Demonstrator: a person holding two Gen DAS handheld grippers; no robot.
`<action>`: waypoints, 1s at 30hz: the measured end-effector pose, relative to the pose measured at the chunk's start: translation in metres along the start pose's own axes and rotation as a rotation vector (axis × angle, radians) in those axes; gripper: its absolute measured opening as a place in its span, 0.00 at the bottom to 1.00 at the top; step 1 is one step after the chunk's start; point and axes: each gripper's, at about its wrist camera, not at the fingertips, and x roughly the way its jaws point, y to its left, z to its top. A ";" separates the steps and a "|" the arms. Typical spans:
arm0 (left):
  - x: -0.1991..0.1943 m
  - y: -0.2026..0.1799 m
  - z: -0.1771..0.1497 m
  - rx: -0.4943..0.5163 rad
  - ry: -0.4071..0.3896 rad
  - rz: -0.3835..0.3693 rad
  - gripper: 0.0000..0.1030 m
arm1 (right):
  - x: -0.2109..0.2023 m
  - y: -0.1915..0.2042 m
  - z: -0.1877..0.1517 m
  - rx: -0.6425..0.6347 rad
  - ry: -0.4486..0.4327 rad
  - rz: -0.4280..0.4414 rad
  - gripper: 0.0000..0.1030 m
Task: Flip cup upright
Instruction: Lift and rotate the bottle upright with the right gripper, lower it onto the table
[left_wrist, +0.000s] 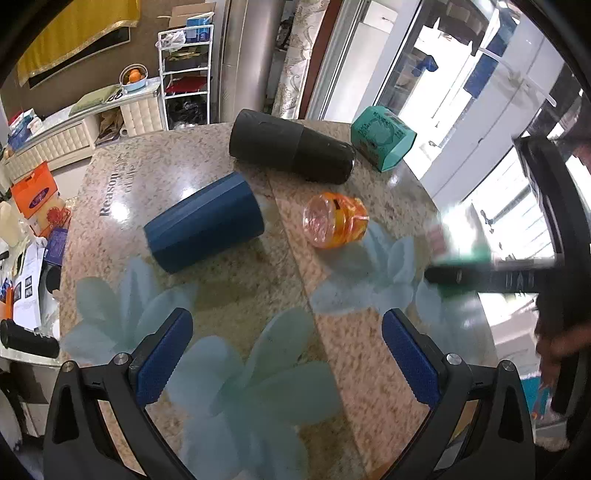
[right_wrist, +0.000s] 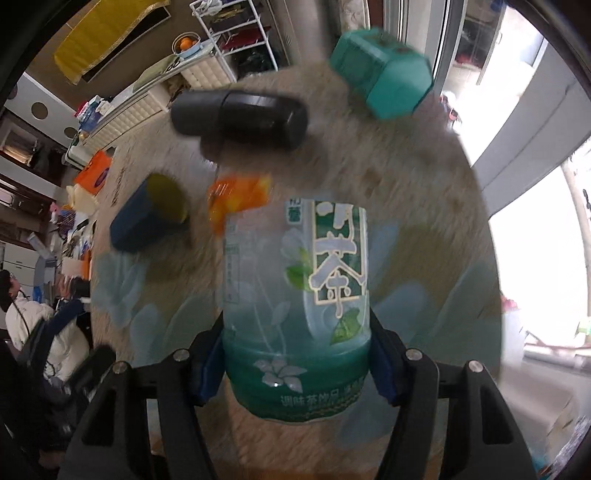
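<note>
A dark blue cup (left_wrist: 205, 223) lies on its side on the round stone table (left_wrist: 236, 295), ahead and left of my left gripper (left_wrist: 288, 358), which is open and empty above the table. The cup also shows in the right wrist view (right_wrist: 147, 214), its yellow-green inside facing the camera. My right gripper (right_wrist: 295, 362) is shut on a green-labelled tea bottle (right_wrist: 299, 306) and holds it over the table. In the left wrist view the right gripper shows blurred at the right (left_wrist: 480, 273).
A black flask (left_wrist: 291, 147) lies on its side at the back of the table. A teal box (left_wrist: 382, 138) lies behind it to the right. A small orange jar (left_wrist: 334, 221) lies on its side mid-table. Shelves and cabinets stand beyond the far edge.
</note>
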 end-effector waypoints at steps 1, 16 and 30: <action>-0.001 0.002 -0.004 0.008 0.004 0.005 1.00 | 0.004 0.005 -0.010 0.005 0.013 0.006 0.62; 0.001 0.019 -0.044 0.055 0.095 0.013 1.00 | 0.071 0.037 -0.068 0.077 0.166 -0.004 0.62; 0.003 0.030 -0.049 0.019 0.118 -0.002 1.00 | 0.099 0.074 -0.075 0.054 0.160 -0.066 0.83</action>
